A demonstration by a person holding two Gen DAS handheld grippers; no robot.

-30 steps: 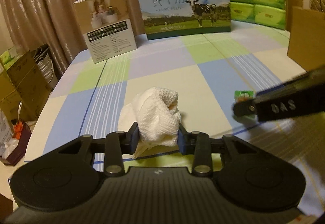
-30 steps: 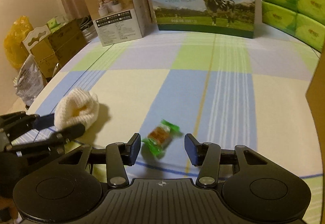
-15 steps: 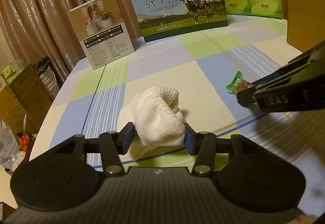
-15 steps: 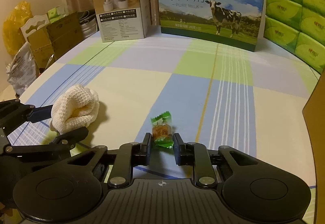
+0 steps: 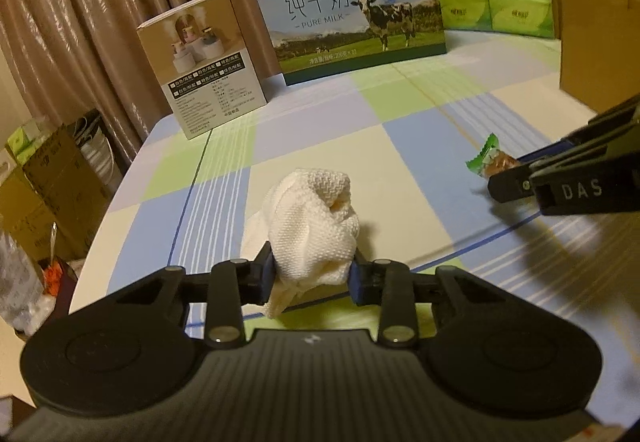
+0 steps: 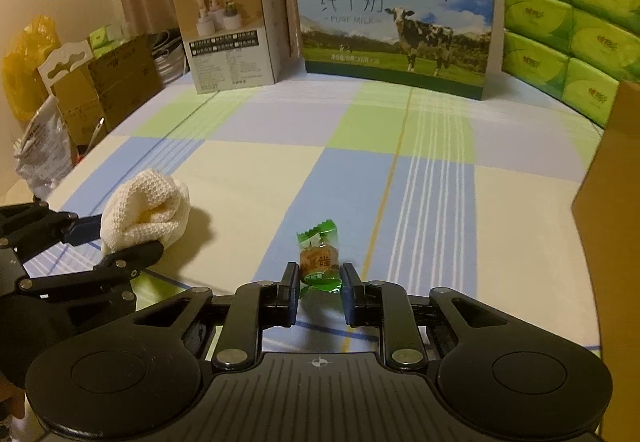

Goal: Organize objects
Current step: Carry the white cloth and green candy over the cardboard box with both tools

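A crumpled white waffle cloth [image 5: 316, 209] lies on the checked tablecloth [image 5: 400, 145]. The left gripper [image 5: 312, 270] has its jaws closing, and its pads press on the cloth's near end. In the right wrist view the same cloth [image 6: 144, 205] shows at the left, held in the left gripper [image 6: 124, 240]. A green-wrapped candy [image 6: 320, 258] stands upright between the pads of the right gripper [image 6: 320, 282], which is shut on it just above the table. In the left wrist view the candy [image 5: 486, 161] sticks out of the right gripper [image 5: 504, 181] at the right.
At the back stand a humidifier box [image 6: 228, 29], a blue milk carton box [image 6: 396, 21] and stacked green tissue packs [image 6: 568, 21]. A brown cardboard box [image 6: 612, 222] is at the right edge. Cartons and bags [image 6: 80, 89] sit beyond the table's left edge.
The right gripper shut on the candy, which now stands upright off the cloth. The left jaws widened a little, then pressed back in on the cloth.
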